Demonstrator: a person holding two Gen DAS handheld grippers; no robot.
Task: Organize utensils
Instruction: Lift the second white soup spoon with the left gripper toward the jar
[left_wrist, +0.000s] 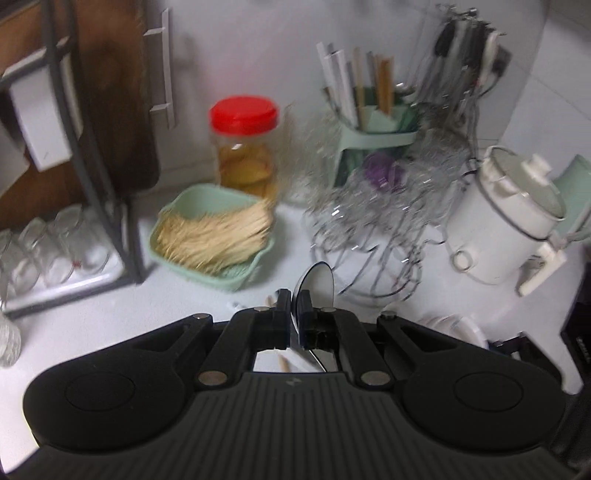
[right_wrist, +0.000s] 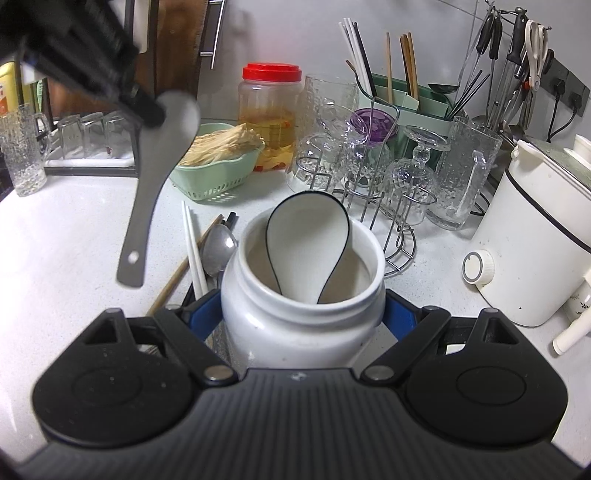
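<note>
Spoon (right_wrist: 147, 192) hangs at upper left of the right view, pinched by its bowl in the clenched left gripper (right_wrist: 147, 110) — handle dangling free, so it could swing or slip out on the way to the jar (right_wrist: 301, 295). Centre frame, the right gripper (right_wrist: 301, 317) grasps that jar, where a white scoop (right_wrist: 308, 240) already fills most of the mouth — the handle may catch its rim. Loose chopsticks (right_wrist: 194, 251) lie left of the jar.

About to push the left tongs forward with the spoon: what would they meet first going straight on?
Likely the wire glass rack with its upturned glasses, just beyond the grey metal spoon that the left tongs hold; blur leaves depth uncertain.
</note>
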